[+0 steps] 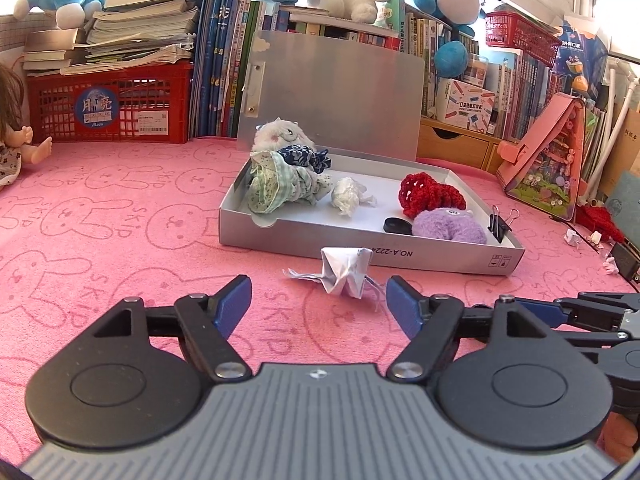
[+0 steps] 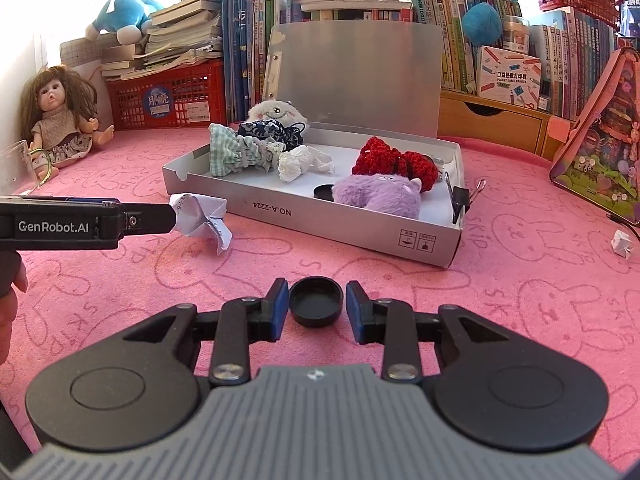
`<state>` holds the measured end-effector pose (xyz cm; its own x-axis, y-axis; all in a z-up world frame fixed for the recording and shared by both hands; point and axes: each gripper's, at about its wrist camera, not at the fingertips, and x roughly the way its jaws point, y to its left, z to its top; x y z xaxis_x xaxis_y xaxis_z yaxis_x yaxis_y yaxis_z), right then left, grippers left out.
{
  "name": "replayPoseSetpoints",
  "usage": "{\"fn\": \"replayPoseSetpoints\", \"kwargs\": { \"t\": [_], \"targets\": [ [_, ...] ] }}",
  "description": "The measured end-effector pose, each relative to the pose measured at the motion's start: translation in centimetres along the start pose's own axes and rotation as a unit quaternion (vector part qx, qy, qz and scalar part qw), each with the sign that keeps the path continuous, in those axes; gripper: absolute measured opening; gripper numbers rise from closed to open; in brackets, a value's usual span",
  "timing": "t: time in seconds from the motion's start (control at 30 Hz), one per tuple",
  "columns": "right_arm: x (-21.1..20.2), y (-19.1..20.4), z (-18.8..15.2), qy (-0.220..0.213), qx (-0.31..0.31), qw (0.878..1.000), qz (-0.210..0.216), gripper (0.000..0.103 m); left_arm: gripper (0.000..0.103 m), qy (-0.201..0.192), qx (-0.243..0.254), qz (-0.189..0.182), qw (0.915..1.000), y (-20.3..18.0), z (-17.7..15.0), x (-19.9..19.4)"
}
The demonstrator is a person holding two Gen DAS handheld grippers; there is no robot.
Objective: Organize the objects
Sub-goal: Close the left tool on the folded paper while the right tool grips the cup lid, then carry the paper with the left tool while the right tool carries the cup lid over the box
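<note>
Left wrist view: a shallow grey box (image 1: 372, 254) lies on the pink cloth (image 1: 100, 216) with its lid (image 1: 332, 96) standing up at the back. Inside it are a bundle of fabric (image 1: 280, 188), a white plush (image 1: 276, 134), a white paper wad (image 1: 348, 196), a red knit (image 1: 430, 196), a purple plush (image 1: 450, 226) and a black cap (image 1: 398, 226). A binder clip (image 1: 500, 224) sits on the right wall. The left gripper (image 1: 319, 304) points slightly down, jaws spread, nothing gripped; crumpled paper (image 1: 344, 272) lies on the cloth just ahead of them, before the box front.

Right wrist view: the same box (image 2: 320, 224) holds the same things. The right gripper (image 2: 316, 306), tilted down, is clamped on a black lid (image 2: 316, 306), both pads against its rim, on the cloth near the box. The left gripper (image 2: 170, 216) reaches in from the left edge, its tip at the crumpled paper (image 2: 204, 220).
</note>
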<state>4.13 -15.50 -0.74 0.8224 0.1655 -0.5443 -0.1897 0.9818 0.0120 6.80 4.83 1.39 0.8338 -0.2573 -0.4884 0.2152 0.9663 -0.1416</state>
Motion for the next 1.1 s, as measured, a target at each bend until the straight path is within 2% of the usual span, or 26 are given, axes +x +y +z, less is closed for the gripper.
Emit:
{"fn": "replayPoseSetpoints", "kwargs": {
  "t": [0.17, 0.37, 0.43, 0.53, 0.63, 0.67, 0.7, 0.73, 1.1],
  "targets": [
    [0.0, 0.2, 0.2, -0.003, -0.009, 1.0, -0.008, 0.038, 0.08, 0.0, 0.004, 0.001, 1.0, -1.1, 0.2, 1.5],
    [-0.1, 0.0, -0.3, 0.004, -0.004, 1.0, 0.003, 0.042, 0.08, -0.001, 0.01, 0.01, 0.9999, -1.6, 0.6, 3.2],
    [0.1, 0.1, -0.5, 0.008, -0.006, 1.0, 0.001, 0.049, 0.079, 0.0, 0.013, 0.013, 0.9998, -1.7, 0.8, 3.8],
    [0.4, 0.1, -0.5, 0.014, 0.002, 1.0, 0.001, 0.053, 0.079, 0.003, 0.024, 0.017, 0.9996, -2.1, 1.1, 4.6],
    [0.9, -0.1, -0.5, 0.023, 0.011, 1.0, 0.002, 0.054, 0.07, 0.02, 0.027, 0.018, 0.9993, -2.2, 1.1, 5.5],
    [0.9, 0.0, -0.4, 0.023, 0.01, 1.0, 0.002, 0.054, 0.064, 0.023, 0.026, 0.018, 0.9992, -2.2, 1.1, 5.6],
    [0.9, 0.0, -0.4, 0.022, 0.01, 1.0, 0.002, 0.043, 0.06, 0.025, 0.025, 0.018, 0.9992, -2.2, 1.0, 5.7],
    [0.9, 0.1, -0.2, 0.022, 0.012, 1.0, 0.002, 0.038, 0.058, 0.026, 0.025, 0.019, 0.9992, -2.2, 1.0, 5.8],
    [3.0, 0.7, 2.1, 0.02, 0.031, 0.999, -0.032, 0.038, 0.056, 0.045, 0.016, 0.025, 0.9985, -2.0, 1.0, 6.4]
  ]
}}
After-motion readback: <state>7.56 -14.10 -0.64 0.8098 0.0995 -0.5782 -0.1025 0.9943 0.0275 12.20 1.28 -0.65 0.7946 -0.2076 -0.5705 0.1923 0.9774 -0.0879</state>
